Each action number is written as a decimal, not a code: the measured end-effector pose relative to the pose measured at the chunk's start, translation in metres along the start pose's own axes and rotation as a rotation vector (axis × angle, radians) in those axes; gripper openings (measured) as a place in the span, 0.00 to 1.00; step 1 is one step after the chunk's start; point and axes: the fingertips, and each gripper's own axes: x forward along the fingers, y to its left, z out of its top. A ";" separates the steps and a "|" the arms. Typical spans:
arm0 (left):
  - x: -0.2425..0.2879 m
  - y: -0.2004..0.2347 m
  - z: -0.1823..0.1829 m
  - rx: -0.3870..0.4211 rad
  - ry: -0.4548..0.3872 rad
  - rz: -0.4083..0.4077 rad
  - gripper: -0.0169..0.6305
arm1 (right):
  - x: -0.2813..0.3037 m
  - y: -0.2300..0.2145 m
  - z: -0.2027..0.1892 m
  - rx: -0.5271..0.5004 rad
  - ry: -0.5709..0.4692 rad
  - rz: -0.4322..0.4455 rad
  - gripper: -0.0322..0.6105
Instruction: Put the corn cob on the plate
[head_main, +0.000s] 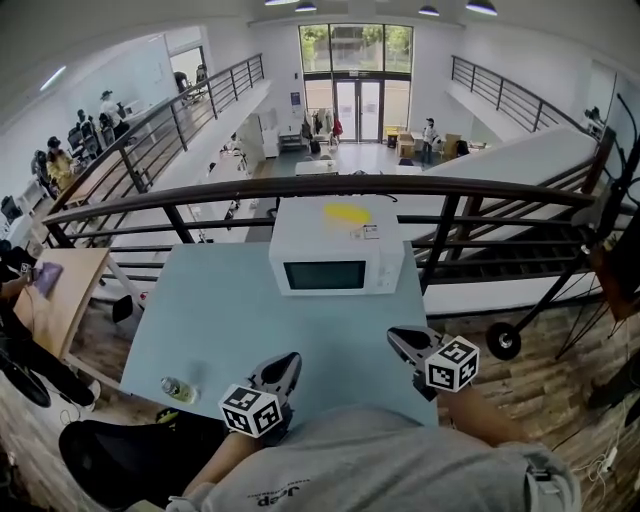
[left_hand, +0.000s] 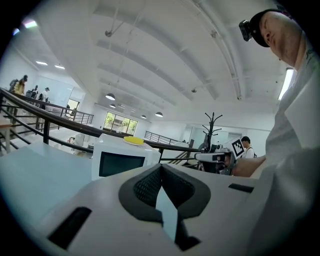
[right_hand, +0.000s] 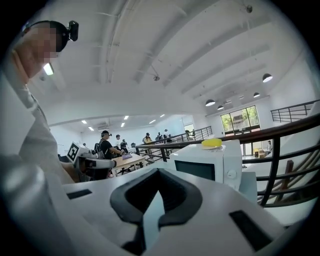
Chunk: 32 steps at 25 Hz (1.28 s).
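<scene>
No corn cob shows in any view. A white microwave (head_main: 337, 247) stands at the far middle of the pale blue table (head_main: 215, 320), its door closed. On its top lies a flat yellow thing (head_main: 347, 212), perhaps a plate, which also shows in the gripper views (left_hand: 134, 140) (right_hand: 212, 143). My left gripper (head_main: 286, 364) hovers over the table's near edge, shut and empty (left_hand: 161, 171). My right gripper (head_main: 398, 340) is beside it to the right, also shut with nothing between its jaws (right_hand: 158, 176). Both point roughly level toward the microwave.
A small clear jar (head_main: 178, 390) sits at the table's near left corner. A dark railing (head_main: 300, 190) runs just behind the table, with a drop to a lower floor beyond. A wooden desk (head_main: 62, 295) and a black chair (head_main: 120, 455) are on the left.
</scene>
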 end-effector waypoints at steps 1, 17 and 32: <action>-0.002 0.001 0.000 -0.003 -0.003 0.005 0.04 | 0.000 0.000 0.001 0.000 -0.002 0.001 0.08; -0.010 0.015 0.000 -0.039 -0.020 0.045 0.04 | 0.014 0.004 0.009 -0.032 0.014 0.033 0.08; 0.008 0.029 0.008 -0.038 -0.031 0.039 0.04 | 0.031 -0.009 0.017 -0.059 0.032 0.046 0.08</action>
